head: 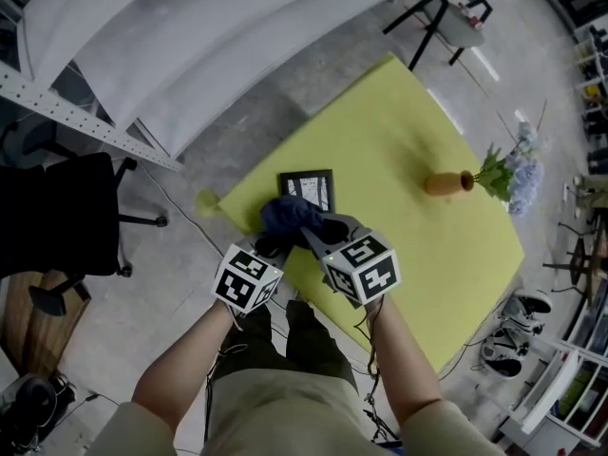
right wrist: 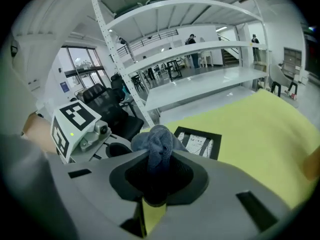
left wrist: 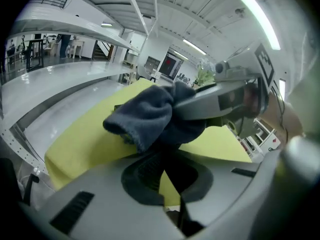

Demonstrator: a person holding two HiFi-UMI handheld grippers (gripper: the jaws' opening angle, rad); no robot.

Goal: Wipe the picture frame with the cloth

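Right gripper [right wrist: 157,156], lower centre, clamped shut on cloth [right wrist: 159,140]; left gripper [left wrist: 167,154] pinched the same cloth. Frame [right wrist: 200,143] lay flat just behind the jaws on table [head: 408,150], print unreadable.

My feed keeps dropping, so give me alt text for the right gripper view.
The right gripper has its jaws shut on a bunched dark blue cloth. Just beyond it, a black picture frame lies flat on the yellow table, with white shelving and an office chair behind.
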